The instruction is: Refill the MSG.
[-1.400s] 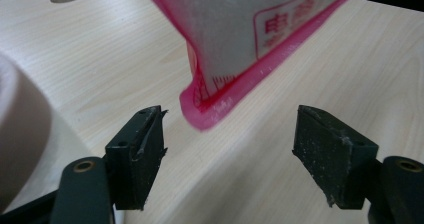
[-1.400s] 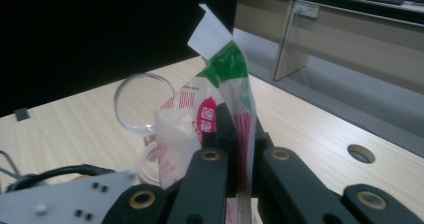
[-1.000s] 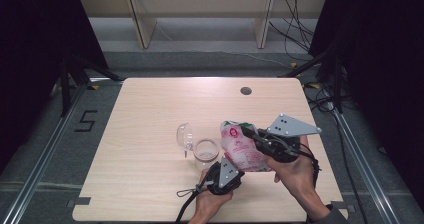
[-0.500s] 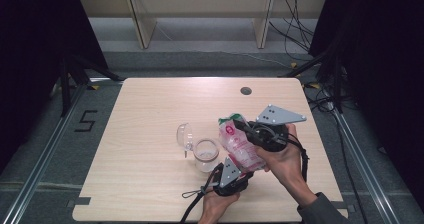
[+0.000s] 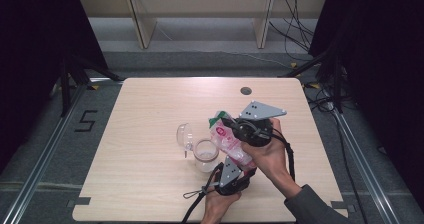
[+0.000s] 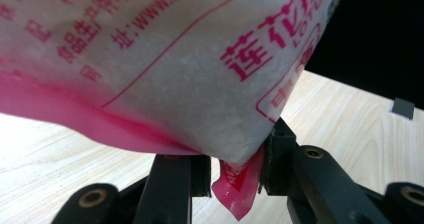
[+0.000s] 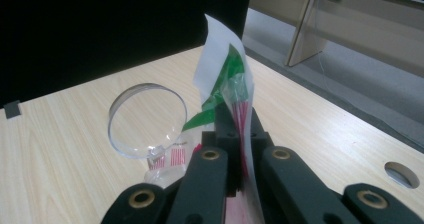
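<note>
Tilted further over the jar (image 5: pixel 205 154), the bag (image 5: pixel 229 141) is pinched at both ends: right fingers (image 7: pixel 237 126) clamp its top, left fingers (image 6: pixel 274 149) its bottom corner.

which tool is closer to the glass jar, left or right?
Left. The left tool grips the bag's bottom corner right beside the glass jar; the right tool pinches the bag's top, higher and farther off.

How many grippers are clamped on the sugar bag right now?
2. The right gripper pinches the sugar bag at its upper, green-printed end; the left gripper holds its lower pink corner, beside the glass jar.
</note>
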`<move>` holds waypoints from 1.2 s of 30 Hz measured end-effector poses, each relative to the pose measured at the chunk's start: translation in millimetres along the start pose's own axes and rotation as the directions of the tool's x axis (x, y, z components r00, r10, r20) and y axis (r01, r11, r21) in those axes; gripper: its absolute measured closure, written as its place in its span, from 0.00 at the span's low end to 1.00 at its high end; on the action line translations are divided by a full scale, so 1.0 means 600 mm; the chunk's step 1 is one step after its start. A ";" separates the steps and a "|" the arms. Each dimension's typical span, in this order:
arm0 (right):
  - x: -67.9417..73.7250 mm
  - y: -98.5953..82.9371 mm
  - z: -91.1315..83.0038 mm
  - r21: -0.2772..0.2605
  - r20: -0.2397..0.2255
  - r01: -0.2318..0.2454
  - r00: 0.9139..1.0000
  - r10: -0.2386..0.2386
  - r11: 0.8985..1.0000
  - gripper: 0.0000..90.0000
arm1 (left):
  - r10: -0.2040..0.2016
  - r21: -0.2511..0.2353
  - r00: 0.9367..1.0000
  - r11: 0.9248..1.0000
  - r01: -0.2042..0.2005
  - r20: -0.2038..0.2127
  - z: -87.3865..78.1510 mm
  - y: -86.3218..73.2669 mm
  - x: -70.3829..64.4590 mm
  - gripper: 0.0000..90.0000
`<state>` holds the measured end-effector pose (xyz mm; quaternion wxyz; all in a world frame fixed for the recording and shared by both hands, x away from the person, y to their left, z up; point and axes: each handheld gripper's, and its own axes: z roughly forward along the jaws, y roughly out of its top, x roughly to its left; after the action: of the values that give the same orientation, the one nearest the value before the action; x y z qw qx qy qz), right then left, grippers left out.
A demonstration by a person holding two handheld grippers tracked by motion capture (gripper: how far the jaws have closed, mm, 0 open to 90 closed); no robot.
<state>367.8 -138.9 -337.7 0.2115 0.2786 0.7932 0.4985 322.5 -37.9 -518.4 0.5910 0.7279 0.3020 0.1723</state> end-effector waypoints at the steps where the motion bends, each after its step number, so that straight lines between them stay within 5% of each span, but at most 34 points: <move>1: 0.002 -0.001 0.004 0.000 0.002 0.002 1.000 -0.002 1.000 1.00 | -0.006 0.008 1.000 1.000 0.006 0.001 -0.001 0.000 -0.001 0.79; 6: 0.005 0.002 0.017 0.019 -0.013 0.039 0.999 -0.039 0.999 1.00 | -0.009 0.010 1.000 1.000 0.009 0.010 -0.002 0.002 -0.001 0.79; 14: 0.016 0.011 0.031 0.029 -0.015 0.042 0.999 -0.042 0.999 1.00 | 0.012 0.006 1.000 1.000 -0.012 0.010 -0.009 0.009 0.001 0.79; 36: 0.026 0.017 0.076 0.077 -0.033 0.049 0.998 -0.046 0.996 1.00 | -0.019 -0.016 0.999 1.000 0.020 0.034 -0.009 0.014 0.010 0.80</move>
<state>386.3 -94.6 -348.1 0.1999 0.2599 0.8215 0.4665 325.6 -30.7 -509.8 0.6036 0.7230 0.2974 0.1565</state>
